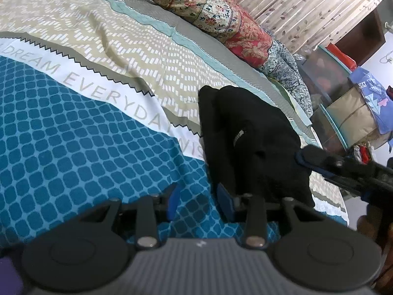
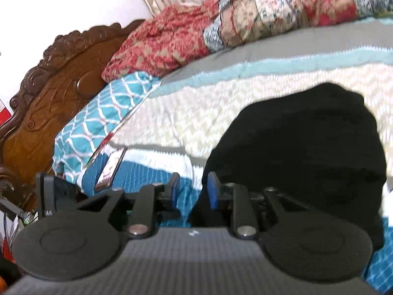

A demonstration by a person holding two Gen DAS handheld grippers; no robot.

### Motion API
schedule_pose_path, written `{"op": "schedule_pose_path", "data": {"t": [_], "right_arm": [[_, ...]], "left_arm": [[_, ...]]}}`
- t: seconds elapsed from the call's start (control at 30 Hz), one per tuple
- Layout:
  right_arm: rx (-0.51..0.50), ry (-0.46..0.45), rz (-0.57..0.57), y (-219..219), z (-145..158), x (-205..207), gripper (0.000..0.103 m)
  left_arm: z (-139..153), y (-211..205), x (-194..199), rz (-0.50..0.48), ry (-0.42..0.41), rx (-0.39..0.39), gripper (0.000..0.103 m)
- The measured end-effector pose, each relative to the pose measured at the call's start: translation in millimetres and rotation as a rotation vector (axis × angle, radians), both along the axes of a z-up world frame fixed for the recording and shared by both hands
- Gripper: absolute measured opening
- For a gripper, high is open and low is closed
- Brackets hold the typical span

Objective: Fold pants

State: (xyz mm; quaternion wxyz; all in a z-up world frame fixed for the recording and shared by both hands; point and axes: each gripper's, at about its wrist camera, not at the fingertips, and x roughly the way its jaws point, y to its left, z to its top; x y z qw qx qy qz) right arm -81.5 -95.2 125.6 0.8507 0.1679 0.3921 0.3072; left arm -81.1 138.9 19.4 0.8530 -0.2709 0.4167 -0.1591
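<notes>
Black pants point(image 1: 248, 142) lie folded into a compact bundle on the patterned bedspread point(image 1: 73, 135). My left gripper point(image 1: 199, 201) is open and empty, just in front of the bundle's near left edge. My right gripper point(image 2: 192, 191) is open and empty too, at the near left edge of the pants point(image 2: 302, 152) in its own view. The right gripper also shows in the left wrist view point(image 1: 316, 158), coming in from the right beside the bundle. The right wrist view is blurred.
A floral quilt point(image 1: 216, 12) is heaped along the bed's far side. A carved wooden headboard point(image 2: 49, 86), a blue pillow point(image 2: 103, 113) and a phone point(image 2: 111, 167) are at the left. Storage boxes point(image 1: 343, 113) stand beyond the bed's edge.
</notes>
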Motion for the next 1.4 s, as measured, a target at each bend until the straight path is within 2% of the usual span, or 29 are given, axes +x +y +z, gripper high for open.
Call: {"op": "schedule_pose_path", "data": {"t": [0.07,0.13,0.17,0.23,0.4,0.53,0.6,0.67,0.73,0.77,0.8,0.83,0.9,0.97,1.0,1.03,1.1,1.17,1.3,1.4], "right_arm": [[-0.033,0.055,-0.013,1,-15,5,0.029],[-0.073,0.146,-0.004,5,-43,9,0.027],[-0.074,0.164,-0.001,6,-54,8,0.026],[-0.058,0.149,-0.001,5,-56,6,0.026],[-0.098,0.113,0.025,7,-38,0,0.027],[-0.083,0.034,0.057,5,-26,-12,0.034],[-0.110,0.043,0.077,9,-34,-10,0.036],[-0.157,0.090,0.083,12,-49,-4,0.036],[-0.109,0.086,0.077,6,-42,-3,0.036],[-0.079,0.072,0.081,1,-36,-3,0.037],[-0.045,0.052,0.077,-7,-29,-3,0.043],[-0.017,0.029,0.063,-14,-21,-3,0.049],[0.036,-0.028,0.012,-36,-6,-3,0.055],[0.057,-0.077,-0.078,-62,3,0,0.066],[0.057,-0.099,-0.134,-76,4,1,0.077],[0.054,-0.107,-0.183,-87,3,3,0.085],[0.077,-0.078,-0.271,-112,-7,13,0.087],[0.144,-0.009,-0.324,-134,-28,25,0.088],[0.236,0.107,-0.378,-146,-68,49,0.088],[0.297,0.165,-0.372,-147,-91,62,0.088]], "left_arm": [[1,-2,0,-0.001,-0.002,0.003,0.037],[1,-3,-1,-0.004,-0.001,0.005,0.038],[1,-3,-1,-0.004,0.001,0.006,0.038],[1,-3,0,-0.006,0.003,0.008,0.038],[2,-4,2,-0.005,0.004,0.010,0.038],[8,1,4,0.002,-0.006,0.000,0.041],[12,3,8,0.006,-0.006,-0.018,0.044],[16,3,15,0.003,-0.008,-0.031,0.048],[23,-1,23,-0.006,-0.023,-0.026,0.055],[27,-3,28,-0.015,-0.034,-0.021,0.065],[31,-6,32,-0.024,-0.043,-0.018,0.079],[34,-8,38,-0.034,-0.050,-0.019,0.085],[36,-14,48,-0.064,-0.056,-0.036,0.092],[35,-21,62,-0.088,-0.040,-0.049,0.099],[34,-26,70,-0.095,-0.032,-0.054,0.102],[32,-32,76,-0.102,-0.028,-0.057,0.103],[27,-42,90,-0.121,-0.013,-0.052,0.103],[19,-51,104,-0.135,0.019,-0.035,0.103],[-4,-62,123,-0.143,0.106,-0.005,0.103],[-11,-59,122,-0.139,0.105,-0.032,0.103]]}}
